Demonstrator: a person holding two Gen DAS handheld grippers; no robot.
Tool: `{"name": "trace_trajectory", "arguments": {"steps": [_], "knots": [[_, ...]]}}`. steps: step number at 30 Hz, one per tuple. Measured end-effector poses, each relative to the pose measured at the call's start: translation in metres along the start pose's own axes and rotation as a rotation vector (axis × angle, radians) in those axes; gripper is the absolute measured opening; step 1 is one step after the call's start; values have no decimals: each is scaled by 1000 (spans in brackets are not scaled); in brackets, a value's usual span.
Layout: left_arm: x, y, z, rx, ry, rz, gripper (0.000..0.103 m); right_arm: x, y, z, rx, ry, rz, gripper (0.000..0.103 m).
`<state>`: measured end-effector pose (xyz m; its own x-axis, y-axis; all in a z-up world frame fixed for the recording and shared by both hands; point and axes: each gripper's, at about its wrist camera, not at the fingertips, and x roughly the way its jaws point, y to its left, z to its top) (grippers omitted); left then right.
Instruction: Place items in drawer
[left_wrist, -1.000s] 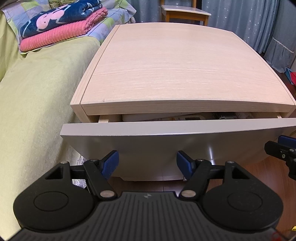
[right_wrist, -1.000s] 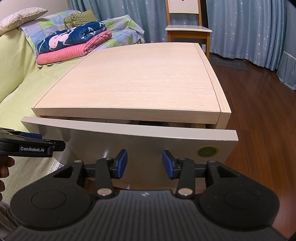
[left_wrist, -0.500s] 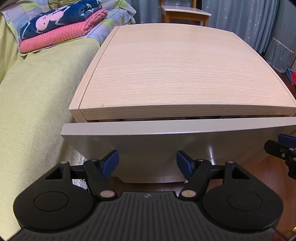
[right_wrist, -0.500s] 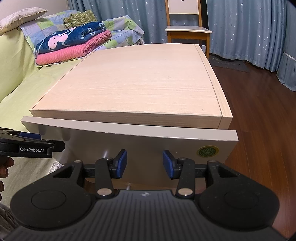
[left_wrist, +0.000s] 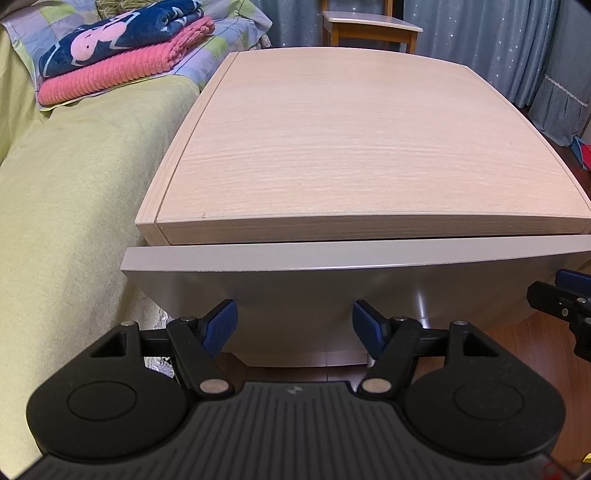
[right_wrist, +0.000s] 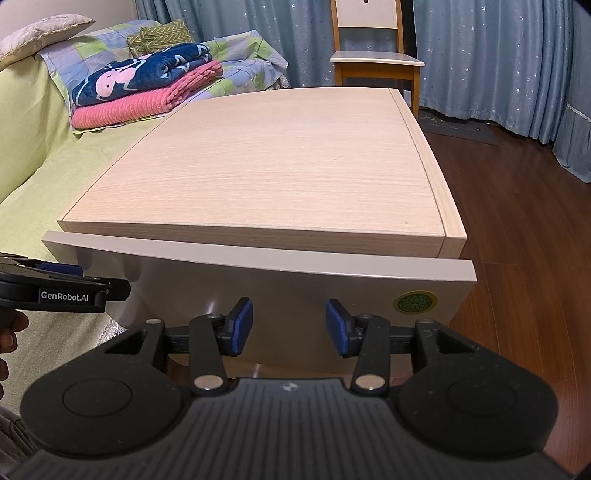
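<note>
The grey drawer front (left_wrist: 314, 288) (right_wrist: 280, 288) sits flush under the light wood table top (left_wrist: 351, 147) (right_wrist: 266, 170), so the drawer is closed and whatever it holds is hidden. My left gripper (left_wrist: 294, 328) stands open right at the drawer front, nothing between its blue pads. My right gripper (right_wrist: 289, 325) is open too, close against the same front, left of a round green sticker (right_wrist: 415, 302). Each gripper shows at the edge of the other's view.
A sofa with a yellow-green cover (left_wrist: 66, 206) runs along the table's left side, with folded pink and blue blankets (right_wrist: 147, 88) on it. A wooden chair (right_wrist: 373, 55) and blue curtains stand behind. Dark wood floor (right_wrist: 517, 221) lies to the right.
The drawer has slid in from a gap that showed items inside to fully closed. Both grippers moved forward with it and stay open.
</note>
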<state>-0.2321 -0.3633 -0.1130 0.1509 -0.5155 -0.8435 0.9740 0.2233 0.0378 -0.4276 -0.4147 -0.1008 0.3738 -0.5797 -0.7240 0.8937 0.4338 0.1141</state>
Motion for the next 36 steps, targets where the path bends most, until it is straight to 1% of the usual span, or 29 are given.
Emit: {"name": "trace_trajectory", "arguments": {"steps": [36], "knots": [[7,2,10,-4,-4,-2,70,7,-1,4,7,1,-3,40]]}}
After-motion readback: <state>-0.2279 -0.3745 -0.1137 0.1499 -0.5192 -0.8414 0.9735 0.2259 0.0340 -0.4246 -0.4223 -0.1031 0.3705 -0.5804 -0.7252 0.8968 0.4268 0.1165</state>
